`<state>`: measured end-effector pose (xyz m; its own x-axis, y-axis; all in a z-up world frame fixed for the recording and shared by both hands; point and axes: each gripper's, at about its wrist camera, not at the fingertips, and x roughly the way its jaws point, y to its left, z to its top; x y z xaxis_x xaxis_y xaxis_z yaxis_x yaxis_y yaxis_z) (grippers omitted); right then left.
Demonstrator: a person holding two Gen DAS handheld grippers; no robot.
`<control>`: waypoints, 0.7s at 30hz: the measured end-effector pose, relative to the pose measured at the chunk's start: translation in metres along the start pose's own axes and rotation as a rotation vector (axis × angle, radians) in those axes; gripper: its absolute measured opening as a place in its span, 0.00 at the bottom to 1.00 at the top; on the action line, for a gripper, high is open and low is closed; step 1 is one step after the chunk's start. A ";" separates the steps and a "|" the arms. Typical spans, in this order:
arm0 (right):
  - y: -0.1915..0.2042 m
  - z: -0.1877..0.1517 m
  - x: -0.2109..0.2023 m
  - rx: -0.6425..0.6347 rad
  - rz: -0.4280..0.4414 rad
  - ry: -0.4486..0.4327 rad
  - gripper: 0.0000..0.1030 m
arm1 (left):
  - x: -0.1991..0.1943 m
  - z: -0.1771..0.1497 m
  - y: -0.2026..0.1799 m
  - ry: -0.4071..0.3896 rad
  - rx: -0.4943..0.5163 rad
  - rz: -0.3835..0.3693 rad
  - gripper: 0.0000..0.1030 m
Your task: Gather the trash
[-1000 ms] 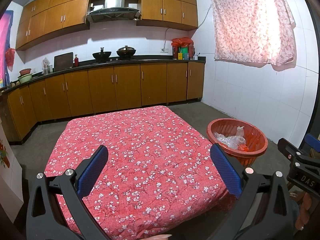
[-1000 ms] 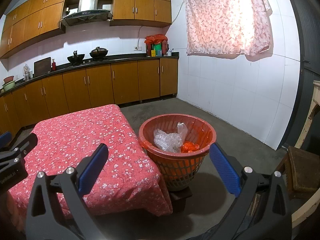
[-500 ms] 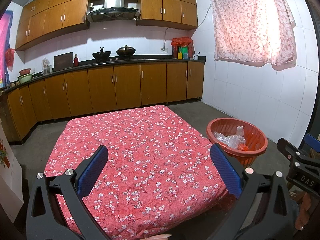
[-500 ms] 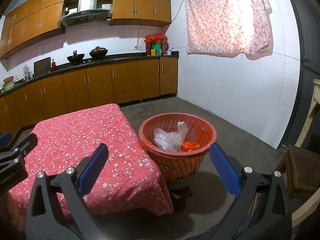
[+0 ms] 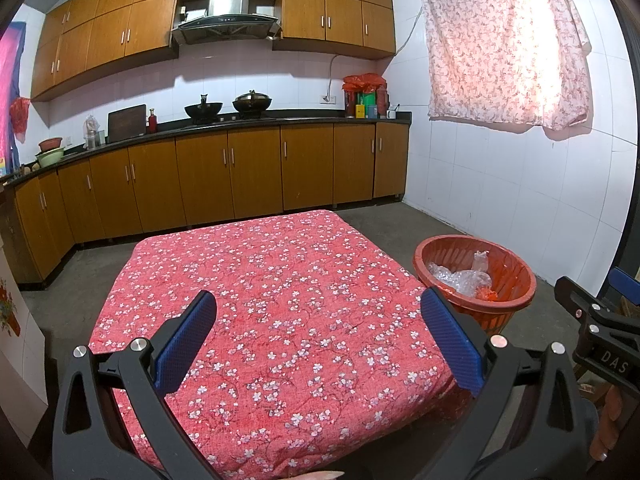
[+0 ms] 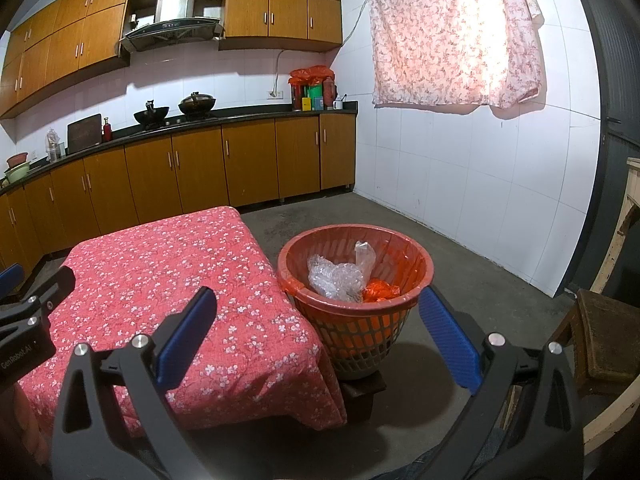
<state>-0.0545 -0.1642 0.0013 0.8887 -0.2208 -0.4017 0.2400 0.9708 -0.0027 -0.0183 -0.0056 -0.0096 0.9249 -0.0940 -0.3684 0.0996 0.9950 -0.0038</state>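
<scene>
Presently: both grippers held with fingers spread, nothing between them; trash lies in the basket.

Left gripper [image 5: 319, 328] hovers over the table [image 5: 280, 280] draped in a red floral cloth, pads wide apart. Right gripper [image 6: 316, 330] hangs beyond the table's right edge, fingers spread, facing the red basket [image 6: 416, 268] standing on the floor just beside the table. Inside the basket: crumpled clear plastic [image 6: 336, 278] and an orange wrapper [image 6: 380, 292] touching it. Wooden stool [image 6: 604, 336] stands at far right.
</scene>
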 end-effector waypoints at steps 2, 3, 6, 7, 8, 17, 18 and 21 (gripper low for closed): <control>-0.001 0.001 0.000 0.000 0.000 0.000 0.96 | 0.000 0.000 0.000 0.000 0.000 -0.001 0.98; 0.000 0.000 0.000 0.000 0.001 0.000 0.96 | 0.000 0.001 0.000 0.000 0.000 -0.001 0.98; -0.001 0.001 0.000 0.001 0.000 0.000 0.96 | 0.000 0.001 0.000 0.001 0.000 -0.001 0.98; -0.001 0.001 0.000 0.001 0.000 0.000 0.96 | 0.000 0.001 0.000 0.001 0.001 -0.001 0.98; -0.001 0.001 0.000 0.001 0.000 0.000 0.96 | 0.000 0.000 0.000 0.002 0.001 -0.001 0.98; -0.001 0.002 -0.001 0.001 0.000 0.001 0.96 | 0.003 -0.003 0.001 0.005 0.003 -0.002 0.98; 0.000 0.002 -0.001 0.002 0.000 0.001 0.96 | 0.003 -0.003 0.001 0.004 0.004 -0.002 0.98; -0.001 0.002 -0.001 0.002 0.001 0.002 0.96 | 0.003 -0.002 0.001 0.004 0.003 -0.002 0.98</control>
<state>-0.0545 -0.1649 0.0034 0.8882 -0.2195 -0.4036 0.2397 0.9708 -0.0004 -0.0166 -0.0048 -0.0126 0.9233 -0.0955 -0.3719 0.1024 0.9947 -0.0012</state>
